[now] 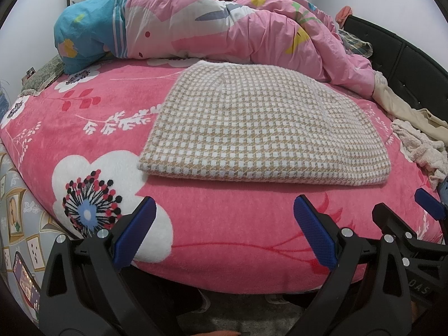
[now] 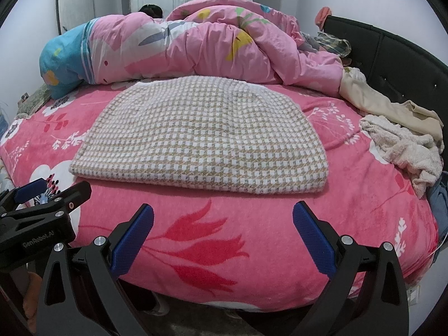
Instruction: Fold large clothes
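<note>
Knitwear in a tan-and-white check, the folded garment lies flat at centre frame on the pink blanket, looking thick, soft and floppy (likely to sag if lifted by one point). Left gripper and right gripper hover spread and empty; the near corners seem best to pinch.

Bed with pink flowered blanket, folded checked garment at centre, pink duvet at 12 o'clock, cream clothes at 3 o'clock
</note>
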The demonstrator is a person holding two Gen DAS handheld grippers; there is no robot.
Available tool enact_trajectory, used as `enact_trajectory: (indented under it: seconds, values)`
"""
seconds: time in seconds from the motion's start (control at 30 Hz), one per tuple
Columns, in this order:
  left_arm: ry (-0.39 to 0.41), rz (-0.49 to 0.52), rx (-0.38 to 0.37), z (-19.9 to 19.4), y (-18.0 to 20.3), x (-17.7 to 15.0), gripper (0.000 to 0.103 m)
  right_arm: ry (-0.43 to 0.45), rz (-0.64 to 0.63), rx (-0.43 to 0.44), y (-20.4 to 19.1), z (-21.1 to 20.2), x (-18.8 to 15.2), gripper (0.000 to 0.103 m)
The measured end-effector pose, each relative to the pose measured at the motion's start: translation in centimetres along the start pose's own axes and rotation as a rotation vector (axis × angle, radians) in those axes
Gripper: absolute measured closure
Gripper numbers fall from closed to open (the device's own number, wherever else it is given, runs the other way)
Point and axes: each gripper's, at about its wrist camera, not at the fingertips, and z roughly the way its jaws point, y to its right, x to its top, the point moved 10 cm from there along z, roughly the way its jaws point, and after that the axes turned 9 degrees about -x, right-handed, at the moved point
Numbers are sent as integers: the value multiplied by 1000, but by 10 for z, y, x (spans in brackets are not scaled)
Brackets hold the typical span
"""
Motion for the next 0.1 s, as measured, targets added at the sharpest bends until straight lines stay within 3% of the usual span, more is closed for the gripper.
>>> enact_trajectory:
  seconds: [0.1]
  values:
    - [0, 1, 0, 0, 0, 0, 8, 0, 0, 1, 0, 1, -1, 6]
